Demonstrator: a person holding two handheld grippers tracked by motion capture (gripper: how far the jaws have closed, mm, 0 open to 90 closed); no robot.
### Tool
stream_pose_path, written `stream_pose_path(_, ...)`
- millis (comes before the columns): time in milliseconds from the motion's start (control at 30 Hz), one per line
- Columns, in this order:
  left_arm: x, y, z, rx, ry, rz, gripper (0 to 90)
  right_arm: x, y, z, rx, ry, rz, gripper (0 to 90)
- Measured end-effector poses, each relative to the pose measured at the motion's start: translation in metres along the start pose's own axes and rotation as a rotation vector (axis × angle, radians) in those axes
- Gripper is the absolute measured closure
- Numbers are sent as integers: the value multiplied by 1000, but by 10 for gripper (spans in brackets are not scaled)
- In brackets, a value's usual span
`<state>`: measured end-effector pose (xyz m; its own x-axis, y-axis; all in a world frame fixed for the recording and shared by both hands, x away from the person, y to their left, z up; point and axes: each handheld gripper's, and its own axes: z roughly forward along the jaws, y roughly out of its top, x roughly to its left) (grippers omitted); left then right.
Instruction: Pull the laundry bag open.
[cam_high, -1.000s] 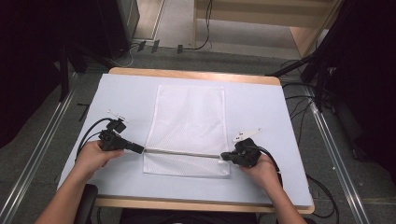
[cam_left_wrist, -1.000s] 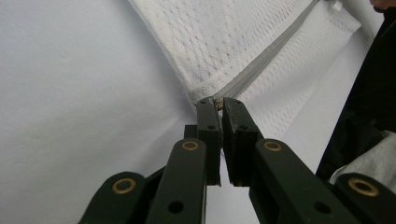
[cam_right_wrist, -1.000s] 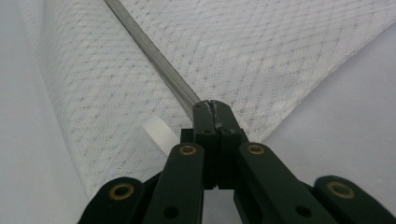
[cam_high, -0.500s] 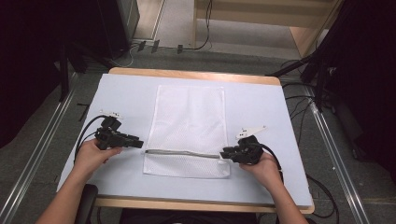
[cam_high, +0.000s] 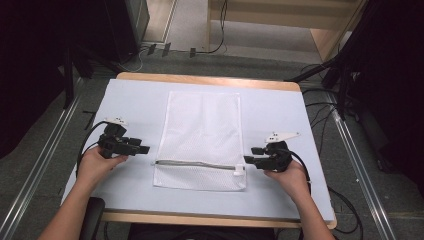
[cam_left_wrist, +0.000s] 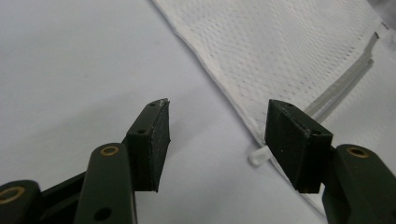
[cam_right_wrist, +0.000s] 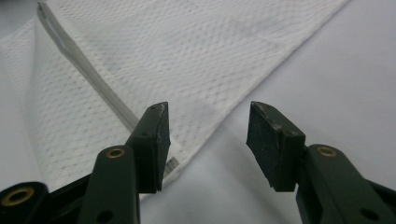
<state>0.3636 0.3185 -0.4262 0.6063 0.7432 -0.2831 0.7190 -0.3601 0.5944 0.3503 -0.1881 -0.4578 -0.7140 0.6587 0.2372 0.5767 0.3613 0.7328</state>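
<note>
A white mesh laundry bag (cam_high: 202, 137) lies flat in the middle of the table, its grey zipper (cam_high: 195, 164) running across near the front edge. My left gripper (cam_high: 145, 149) hovers just off the bag's left edge, open and empty. In the left gripper view the bag (cam_left_wrist: 289, 51) and the zipper end (cam_left_wrist: 259, 156) lie beyond the open gripper (cam_left_wrist: 217, 133). My right gripper (cam_high: 248, 159) sits at the bag's right edge by the zipper end, also open. In the right gripper view the open gripper (cam_right_wrist: 208, 140) stands over the bag's edge (cam_right_wrist: 154, 70).
The table (cam_high: 130, 105) has a pale blue-white top with a wooden rim (cam_high: 210, 80). Cables (cam_high: 87, 145) trail from both grippers. Dark equipment and stands (cam_high: 345, 60) flank the table on the floor.
Both grippers have let go of the bag's front edge and drawn apart sideways. The bag now lies flat, with the zipper line lower on the table.
</note>
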Motion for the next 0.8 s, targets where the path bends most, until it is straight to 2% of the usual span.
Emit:
stream_pose_path(433,15,-4,-8,-22,90,-18,366,-19,-6,-7,-24,-68,55,392)
stream_pose_path(800,21,-5,-8,-15,108,-38,344,-32,-10,-9,-34,-118,104,372)
